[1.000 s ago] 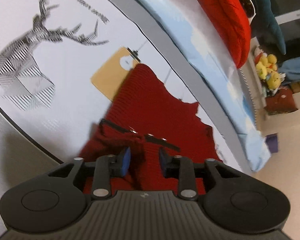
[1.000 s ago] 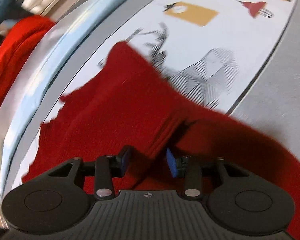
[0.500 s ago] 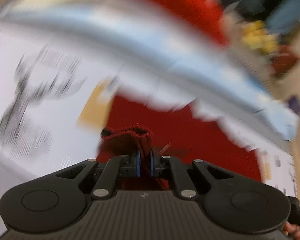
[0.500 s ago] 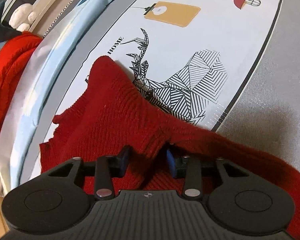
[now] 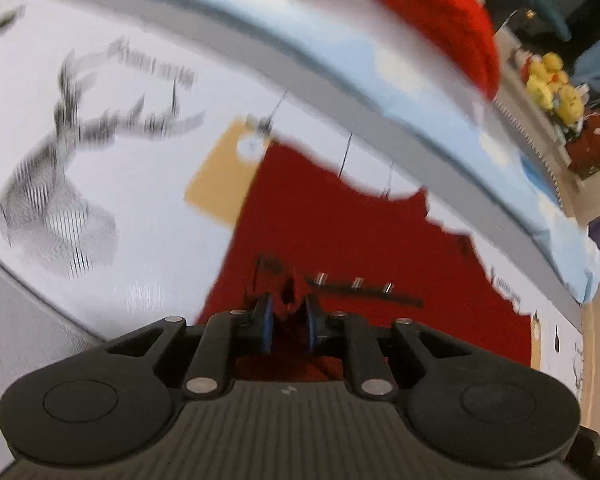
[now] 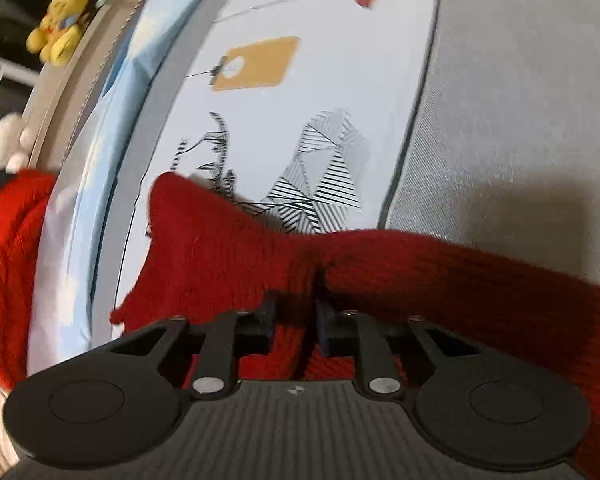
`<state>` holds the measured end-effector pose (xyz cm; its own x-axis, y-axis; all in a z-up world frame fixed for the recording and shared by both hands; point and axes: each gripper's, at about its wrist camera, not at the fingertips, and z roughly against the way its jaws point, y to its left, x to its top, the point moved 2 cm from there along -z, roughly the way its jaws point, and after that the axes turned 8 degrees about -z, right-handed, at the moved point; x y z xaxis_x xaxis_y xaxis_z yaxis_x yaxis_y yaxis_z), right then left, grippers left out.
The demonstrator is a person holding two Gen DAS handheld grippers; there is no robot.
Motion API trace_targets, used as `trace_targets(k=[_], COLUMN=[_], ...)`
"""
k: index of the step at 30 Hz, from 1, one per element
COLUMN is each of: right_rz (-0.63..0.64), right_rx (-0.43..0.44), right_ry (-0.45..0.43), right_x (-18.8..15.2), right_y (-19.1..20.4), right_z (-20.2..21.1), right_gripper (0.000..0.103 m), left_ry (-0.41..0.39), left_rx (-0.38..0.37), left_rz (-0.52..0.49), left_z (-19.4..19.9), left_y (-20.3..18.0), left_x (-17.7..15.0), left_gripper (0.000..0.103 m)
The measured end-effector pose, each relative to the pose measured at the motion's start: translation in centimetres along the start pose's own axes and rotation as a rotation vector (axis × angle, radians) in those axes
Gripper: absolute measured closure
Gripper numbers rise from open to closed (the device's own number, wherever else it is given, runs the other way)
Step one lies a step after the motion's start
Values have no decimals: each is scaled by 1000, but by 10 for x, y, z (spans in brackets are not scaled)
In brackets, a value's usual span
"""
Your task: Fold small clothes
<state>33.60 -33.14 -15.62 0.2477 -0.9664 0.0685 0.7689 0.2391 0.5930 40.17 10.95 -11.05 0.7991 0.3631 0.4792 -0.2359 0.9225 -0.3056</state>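
Note:
A small dark red knit garment (image 5: pixel 340 220) lies on a white printed bed sheet (image 5: pixel 140 184). A dark strip with metal snaps (image 5: pixel 356 284) runs across it. My left gripper (image 5: pixel 288 318) is shut on a pinched fold of the red knit near that strip. In the right wrist view the same garment (image 6: pixel 220 248) is bunched and lifted in front of the camera. My right gripper (image 6: pixel 294 322) is shut on a fold of it, and the cloth drapes off to the right (image 6: pixel 480 280).
The sheet shows a striped deer print (image 6: pixel 316 184) and an orange tag print (image 6: pixel 256 64). A bright red cushion (image 5: pixel 432 12) lies at the bed's far edge. Yellow plush toys (image 5: pixel 552 88) sit beyond it. Grey fabric (image 6: pixel 520 120) covers the bed's near side.
My right gripper has closed on the red knit and lifted it. My left gripper, which closed on a fold earlier, has dropped back low over the garment, jaws slightly wider.

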Motion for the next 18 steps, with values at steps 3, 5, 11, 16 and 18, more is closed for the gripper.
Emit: trace_targets(k=[3, 5, 11, 16, 18], right_rz=[166, 281, 408, 397, 380], right_rx=[-10, 32, 137, 137, 104], right_ry=[-62, -108, 16, 128, 107], right_x=[-13, -23, -10, 4, 10], right_y=[24, 39, 62, 53, 48], right_z=[22, 33, 4, -25, -25], right_gripper=[79, 79, 60, 66, 77], left_ry=[-48, -27, 117, 103, 44], left_rx=[35, 39, 35, 104, 197], left_rz=[-53, -26, 53, -76, -189], left_z=[7, 4, -17, -18, -10], left_y=[-7, -7, 16, 8, -4], left_x=[5, 3, -8, -10, -7], left_gripper=[83, 82, 69, 97, 101])
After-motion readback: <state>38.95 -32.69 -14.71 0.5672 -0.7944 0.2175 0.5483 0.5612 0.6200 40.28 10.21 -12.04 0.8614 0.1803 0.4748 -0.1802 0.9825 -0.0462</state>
